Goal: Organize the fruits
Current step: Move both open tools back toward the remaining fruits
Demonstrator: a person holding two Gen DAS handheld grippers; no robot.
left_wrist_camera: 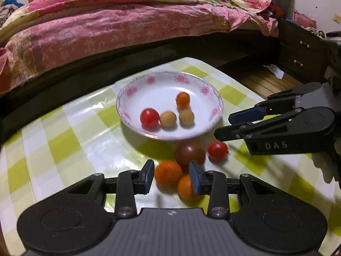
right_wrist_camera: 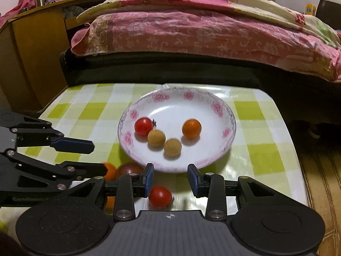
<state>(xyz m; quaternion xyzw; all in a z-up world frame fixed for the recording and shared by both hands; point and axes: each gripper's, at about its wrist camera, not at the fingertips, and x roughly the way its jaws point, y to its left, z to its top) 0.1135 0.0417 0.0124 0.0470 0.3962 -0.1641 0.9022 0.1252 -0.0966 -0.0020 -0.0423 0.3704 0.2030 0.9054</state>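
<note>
Left wrist view: my left tool (left_wrist_camera: pixel 171 176) gapes wide around the orange fruit (left_wrist_camera: pixel 168 173) on the table (left_wrist_camera: pixel 64 140), before the plate (left_wrist_camera: pixel 213 89). Light, round, rolls; I'd pinch its middle gently.

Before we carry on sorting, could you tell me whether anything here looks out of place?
Four fruits still lie on the tablecloth outside the plate: two oranges, a dark tomato and a red tomato. Nothing looks spilled or damaged.
</note>
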